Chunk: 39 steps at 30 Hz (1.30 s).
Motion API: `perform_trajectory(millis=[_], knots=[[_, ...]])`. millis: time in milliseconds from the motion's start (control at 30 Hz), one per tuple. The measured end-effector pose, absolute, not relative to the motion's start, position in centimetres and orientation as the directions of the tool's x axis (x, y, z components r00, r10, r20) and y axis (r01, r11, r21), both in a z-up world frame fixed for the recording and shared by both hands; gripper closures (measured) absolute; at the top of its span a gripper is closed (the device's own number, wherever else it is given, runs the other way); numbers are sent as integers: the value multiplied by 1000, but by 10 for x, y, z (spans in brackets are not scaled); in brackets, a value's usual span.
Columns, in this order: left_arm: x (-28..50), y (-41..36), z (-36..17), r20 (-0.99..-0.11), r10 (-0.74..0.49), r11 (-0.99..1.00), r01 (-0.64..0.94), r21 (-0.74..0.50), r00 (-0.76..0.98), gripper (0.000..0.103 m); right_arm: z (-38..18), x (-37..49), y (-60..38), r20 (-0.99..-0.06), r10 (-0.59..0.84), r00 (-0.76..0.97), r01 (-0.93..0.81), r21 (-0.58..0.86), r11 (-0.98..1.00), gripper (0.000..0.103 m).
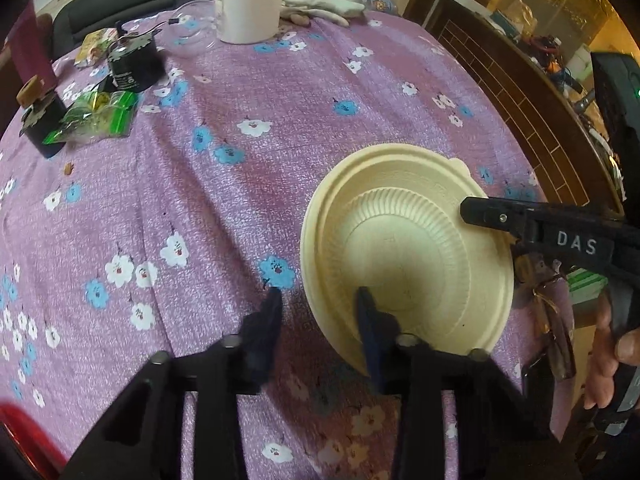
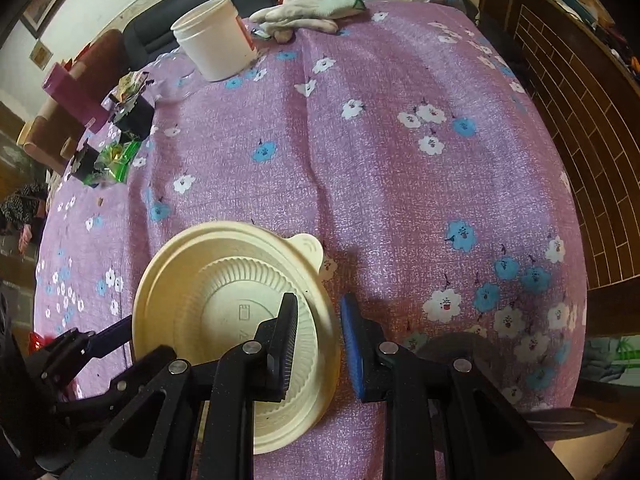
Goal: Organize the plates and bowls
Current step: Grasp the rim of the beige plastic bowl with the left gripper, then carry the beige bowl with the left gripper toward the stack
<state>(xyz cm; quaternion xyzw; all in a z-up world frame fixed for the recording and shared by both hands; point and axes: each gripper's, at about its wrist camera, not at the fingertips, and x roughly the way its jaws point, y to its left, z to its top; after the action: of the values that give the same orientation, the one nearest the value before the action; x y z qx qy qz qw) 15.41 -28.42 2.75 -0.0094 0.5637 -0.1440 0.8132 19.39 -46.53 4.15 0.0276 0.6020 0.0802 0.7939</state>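
Straddling the stacked cream plates' [image 2: 224,300] rim, both the right gripper [image 2: 318,322] and left gripper [image 1: 318,308] are held open, gripping nothing; uneven closure risks the ribbed plate [image 1: 404,248] being slid off.

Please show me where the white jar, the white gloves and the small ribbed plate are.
white jar [image 1: 248,8], left wrist view, side wall.
white gloves [image 2: 304,14], right wrist view, palm area.
ribbed plate [image 1: 404,240], left wrist view, ribbed rim.

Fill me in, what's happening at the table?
A person with two handheld grippers is working on a stack: a ribbed cream disposable plate nested in a larger cream plate with a tab handle, on the purple floral tablecloth. Both the left gripper and the right gripper are open, each straddling the stack's rim from opposite sides. Nothing is lifted.
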Motion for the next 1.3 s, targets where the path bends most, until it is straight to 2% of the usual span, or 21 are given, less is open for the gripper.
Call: perform_trajectory(millis=[33, 100, 333, 533, 800, 1033, 1067, 1167, 1300], knots=[[154, -285, 27, -915, -247, 956, 234, -176, 320, 80, 42, 193, -465, -952, 160, 262, -99, 138, 985, 79], [153, -285, 28, -914, -237, 958, 238, -163, 328, 82, 44, 190, -464, -949, 173, 265, -100, 151, 983, 87], [139, -267, 59, -893, -235, 959, 239, -150, 384, 82, 64, 169, -462, -930, 243, 274, -75, 232, 970, 87], [100, -233, 80, -887, -209, 963, 245, -113, 413, 79, 81, 126, -435, -906, 337, 257, -120, 316, 941, 87], [16, -171, 59, -934, -160, 970, 227, -89, 318, 79, 68, 46, -381, -887, 442, 133, -192, 414, 890, 87], [-17, -137, 37, -947, -166, 974, 195, -114, 275, 79, 31, -10, -345, -893, 450, 18, -198, 438, 877, 85], [-19, -137, 38, -943, -138, 974, 213, -74, 304, 79, 29, -15, -342, -896, 444, 20, -198, 432, 880, 85], [-23, -139, 39, -939, -120, 969, 244, -40, 321, 70, 28, -22, -334, -913, 405, 56, -226, 383, 896, 83], [-31, -141, 38, -934, -96, 962, 273, 2, 345, 69, 29, -28, -327, -927, 361, 100, -232, 332, 914, 80]])
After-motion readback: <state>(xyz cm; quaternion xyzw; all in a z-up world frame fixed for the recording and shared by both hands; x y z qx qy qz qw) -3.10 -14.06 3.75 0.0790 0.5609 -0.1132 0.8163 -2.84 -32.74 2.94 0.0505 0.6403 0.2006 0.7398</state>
